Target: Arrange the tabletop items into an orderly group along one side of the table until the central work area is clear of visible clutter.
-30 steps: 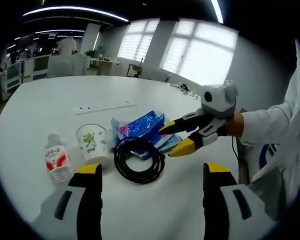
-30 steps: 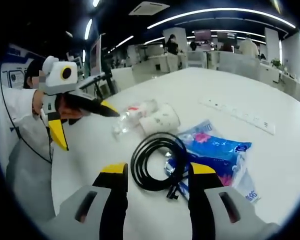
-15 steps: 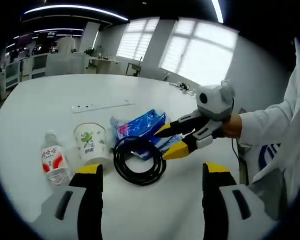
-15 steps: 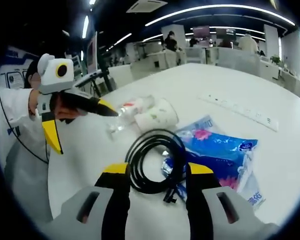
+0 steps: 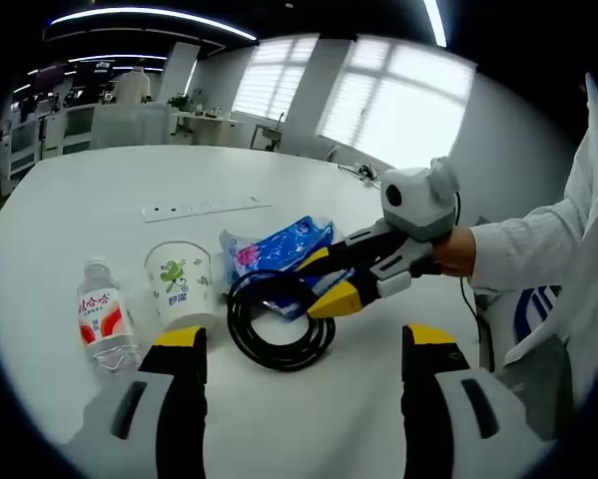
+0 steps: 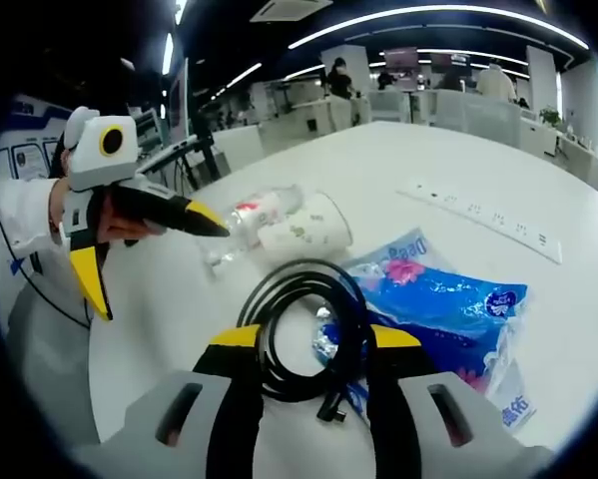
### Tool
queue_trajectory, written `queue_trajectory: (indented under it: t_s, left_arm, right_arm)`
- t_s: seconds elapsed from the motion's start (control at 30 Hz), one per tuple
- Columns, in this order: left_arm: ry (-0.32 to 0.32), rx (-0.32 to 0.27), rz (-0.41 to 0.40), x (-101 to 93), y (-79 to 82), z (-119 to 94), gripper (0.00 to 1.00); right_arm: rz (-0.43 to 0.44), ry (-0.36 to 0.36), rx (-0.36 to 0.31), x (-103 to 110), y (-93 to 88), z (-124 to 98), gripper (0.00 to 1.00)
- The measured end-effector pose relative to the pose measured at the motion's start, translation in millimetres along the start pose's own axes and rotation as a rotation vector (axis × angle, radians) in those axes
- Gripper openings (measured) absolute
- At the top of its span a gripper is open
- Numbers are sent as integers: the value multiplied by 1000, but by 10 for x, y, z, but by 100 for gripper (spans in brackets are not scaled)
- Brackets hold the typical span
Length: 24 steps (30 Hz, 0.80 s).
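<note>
— White round tabletop (image 5: 69,210): what changed?
— The right hand-held gripper (image 5: 318,282), jaws spread, has moved in over the black coiled cable (image 5: 279,321) near the tabletop's near edge, likely to grasp it. The left hand-held gripper (image 6: 144,254) hangs spread too.
— Containers?
— Blue plastic pack (image 5: 279,249) touching the cable; white paper cup (image 5: 178,284), inside unseen; clear water bottle (image 5: 101,319), contents unclear.

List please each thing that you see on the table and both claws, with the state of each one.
Black cable: coiled, flat on table.
Paper cup: upright, open top.
Water bottle: upright, cap on.
Blue packet: lying flat, partly under cable.
Power strip: lying flat.
Right claw: open, at the coil.
Left claw: open, holding nothing.
</note>
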<state>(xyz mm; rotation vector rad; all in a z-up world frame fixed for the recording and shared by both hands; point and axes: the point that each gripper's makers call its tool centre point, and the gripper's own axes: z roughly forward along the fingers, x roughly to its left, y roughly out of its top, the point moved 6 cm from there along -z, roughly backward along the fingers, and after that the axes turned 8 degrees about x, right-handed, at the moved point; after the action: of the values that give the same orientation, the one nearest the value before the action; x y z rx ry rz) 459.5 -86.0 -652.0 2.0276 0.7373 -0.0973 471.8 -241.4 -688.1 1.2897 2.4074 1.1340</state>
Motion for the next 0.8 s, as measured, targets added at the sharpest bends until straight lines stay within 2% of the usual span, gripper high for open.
queue_trajectory:
  t_s: [0.8]
  left_arm:
    - [3,6,-25,62,-2,143,77]
  right_arm:
    - [23,-25,32,-101,-43,167,26]
